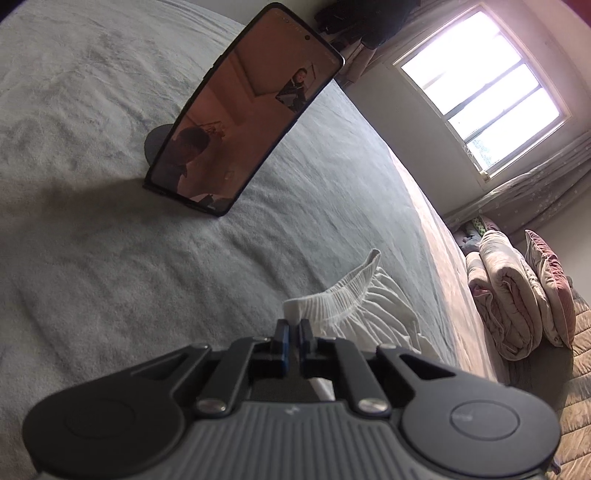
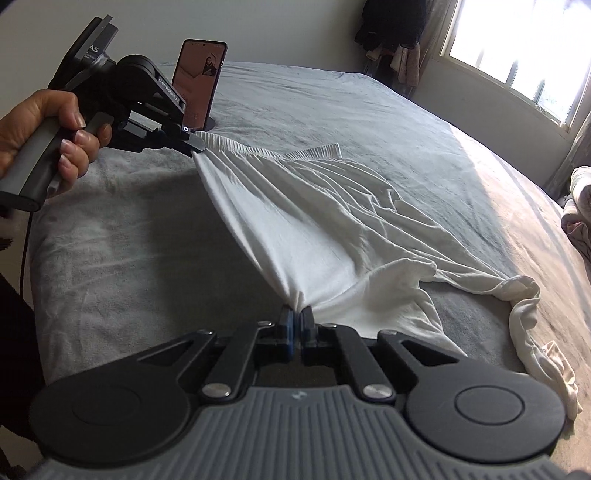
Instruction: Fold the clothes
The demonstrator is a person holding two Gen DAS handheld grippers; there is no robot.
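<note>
A white garment [image 2: 332,221] with a ribbed elastic waistband [image 2: 280,150] lies spread on a grey bed [image 2: 129,258]. My left gripper [image 1: 294,325] is shut on the waistband's corner [image 1: 332,299]; it also shows in the right wrist view [image 2: 197,147], held by a hand, lifting that corner off the bed. My right gripper [image 2: 295,319] is shut on a bunched edge of the garment lower down. The cloth is stretched taut between the two grippers. The far leg end [image 2: 524,295] trails wrinkled at the right.
A phone [image 1: 243,110] stands on a stand on the bed behind the garment, and shows in the right wrist view [image 2: 201,81]. Folded quilts and a pillow [image 1: 517,295] lie beyond the bed's right edge. A window [image 1: 480,81] is at the right; dark clothes [image 2: 391,26] hang on the wall.
</note>
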